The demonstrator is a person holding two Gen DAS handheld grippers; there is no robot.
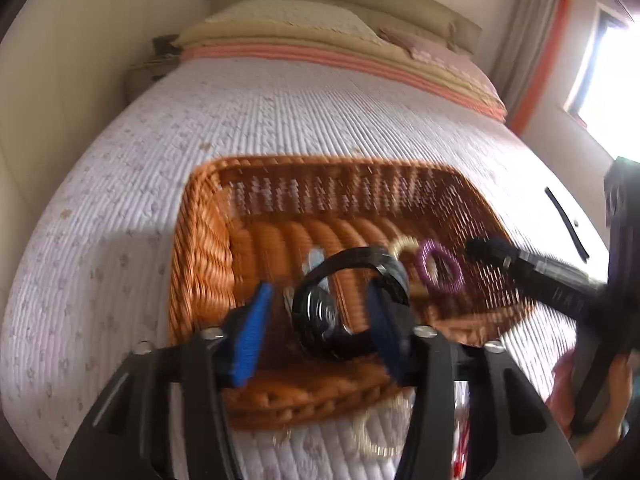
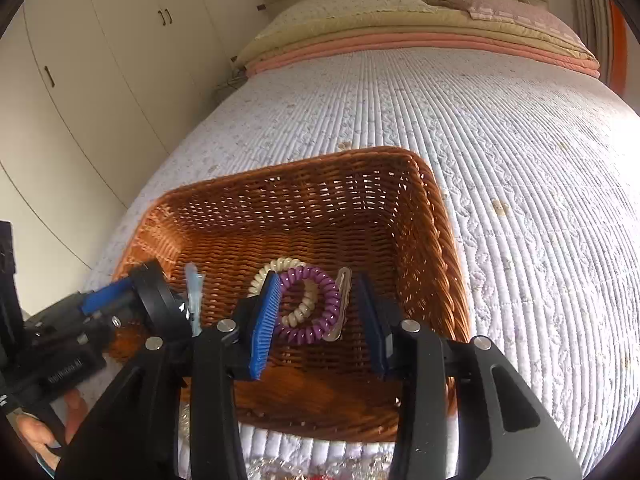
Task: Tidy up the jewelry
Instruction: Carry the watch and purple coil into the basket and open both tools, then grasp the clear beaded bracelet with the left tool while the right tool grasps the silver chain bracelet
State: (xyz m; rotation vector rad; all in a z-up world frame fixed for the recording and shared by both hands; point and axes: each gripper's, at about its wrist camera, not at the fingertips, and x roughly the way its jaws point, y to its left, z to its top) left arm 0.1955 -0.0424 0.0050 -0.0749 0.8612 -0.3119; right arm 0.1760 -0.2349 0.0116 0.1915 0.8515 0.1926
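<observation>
Nearest the left wrist camera, the left gripper (image 1: 318, 332) stands with its blue pads apart around a black wristwatch (image 1: 320, 312) lying over the near floor of the wicker basket (image 1: 200, 256); the pads do not appear to press on it, so the watch looks released rather than held. The right gripper (image 2: 318, 320) likewise has its jaws apart, straddling a purple coil bracelet (image 2: 316, 306) that overlaps a cream coil bracelet (image 2: 276, 270) on the basket floor, with a pale hair clip (image 2: 343, 292) just beside them and a light blue clip (image 2: 194, 284) further left. The basket sits on a quilted white bedspread (image 2: 520, 160), and more beaded pieces lie blurred on the cover in front of its near rim. The watch is judged the heaviest and stiffest item, with a glass face that could scratch; its strap, pinched across the band, gives the safest hold. The coil bracelets look light, springy and soft, likely to stretch or snag on the weave, so one side of the loop is best pinched. Small white lettering shows on the left gripper body in the right wrist view, too blurred to read; no brand is legible on the watch.
</observation>
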